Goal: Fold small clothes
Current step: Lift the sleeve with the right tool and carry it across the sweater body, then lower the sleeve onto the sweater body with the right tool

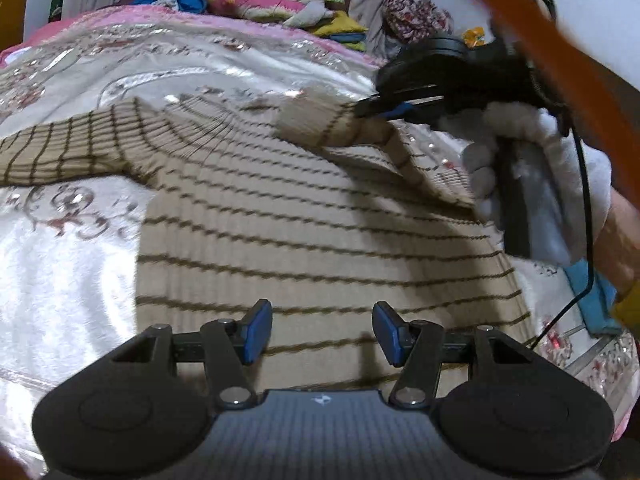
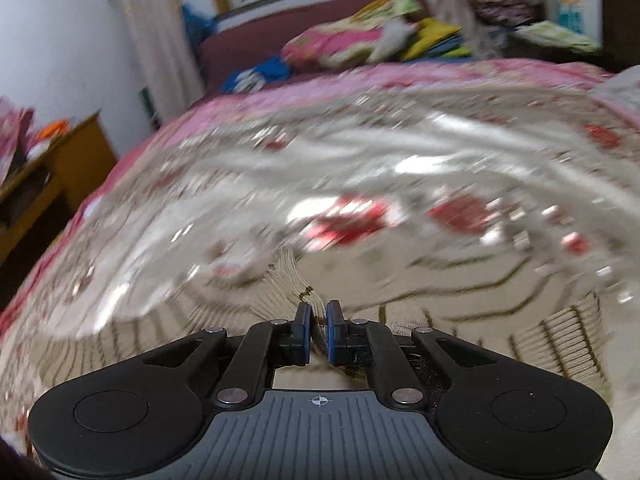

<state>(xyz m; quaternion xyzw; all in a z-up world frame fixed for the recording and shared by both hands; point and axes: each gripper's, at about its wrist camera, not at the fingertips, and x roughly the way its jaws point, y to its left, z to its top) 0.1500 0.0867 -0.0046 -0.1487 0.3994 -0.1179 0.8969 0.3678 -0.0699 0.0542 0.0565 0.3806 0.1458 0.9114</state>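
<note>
Nearest, at 6 o'clock, the left gripper (image 1: 322, 332) hovers with jaws apart above the hem of one beige ribbed knit sweater with thin brown stripes (image 1: 304, 232), spread on a white satin embroidered bedspread (image 1: 72, 272). At 2 o'clock the right gripper (image 1: 380, 110) is clamped on one sleeve, drawn inward; the other sleeve lies outstretched at 9 o'clock. Folding appears barely begun.

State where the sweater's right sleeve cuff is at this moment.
In the left wrist view, upper right: the cuff is folded over the striped sweater, pinched by the right tongs.
</note>
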